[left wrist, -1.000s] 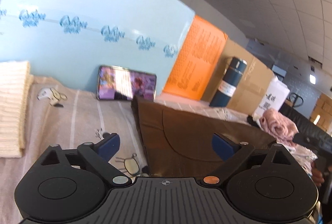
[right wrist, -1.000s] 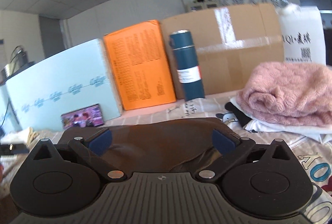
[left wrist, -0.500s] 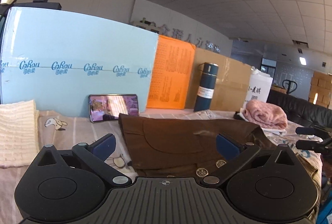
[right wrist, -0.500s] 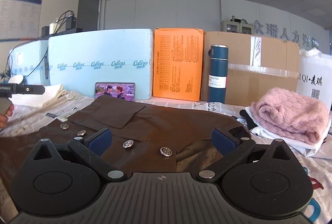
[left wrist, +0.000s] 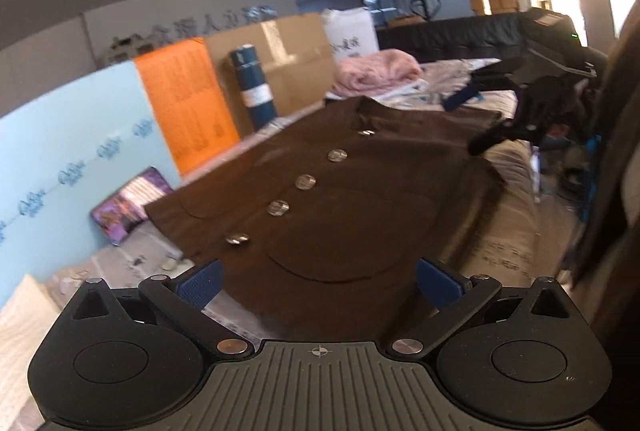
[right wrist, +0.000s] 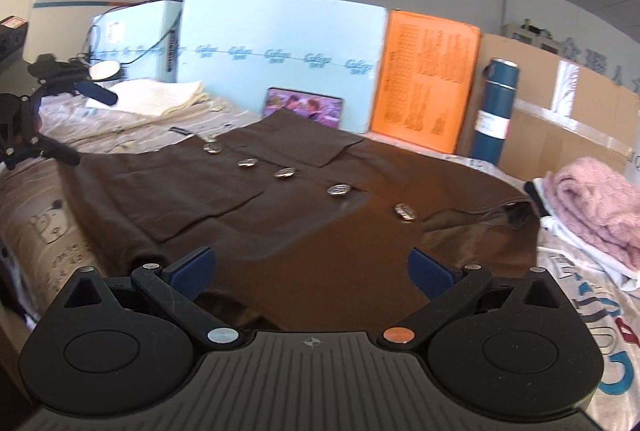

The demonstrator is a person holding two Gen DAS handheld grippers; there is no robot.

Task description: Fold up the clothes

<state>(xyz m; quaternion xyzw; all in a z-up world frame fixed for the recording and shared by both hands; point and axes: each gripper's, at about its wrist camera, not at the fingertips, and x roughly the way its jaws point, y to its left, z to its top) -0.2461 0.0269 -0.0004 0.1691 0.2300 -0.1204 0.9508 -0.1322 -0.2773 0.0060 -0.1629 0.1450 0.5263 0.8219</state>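
The brown jacket [right wrist: 304, 199] lies spread flat, front side up, across the middle of the bed [right wrist: 44, 227], which is covered by a printed sheet. Five metal buttons [right wrist: 339, 190] run in a line down the jacket front, and a patch pocket [right wrist: 320, 147] sits on the panel toward the back edge of the bed.

The left hand-held gripper [left wrist: 320, 277] hovers above the jacket's hem end, its blue-padded fingers [left wrist: 199, 281] spread wide apart with nothing between them. The right hand-held gripper [right wrist: 312, 271] hovers above the near edge of the jacket at the collar end, fingers [right wrist: 430, 271] likewise wide apart and empty. Each unit is also visible in the other's view, at opposite ends of the garment.

Along the back edge of the bed stand a light blue foam board [right wrist: 280, 43], an orange board [right wrist: 424, 79], a cardboard box [right wrist: 560, 115] and an upright dark teal bottle [right wrist: 494, 111]. A phone [right wrist: 304, 107] with a lit screen leans against the foam board, just beyond the jacket. A folded pink garment [right wrist: 592, 199] rests on white fabric near the collar end; a folded cream garment [right wrist: 156, 97] lies toward the hem end.
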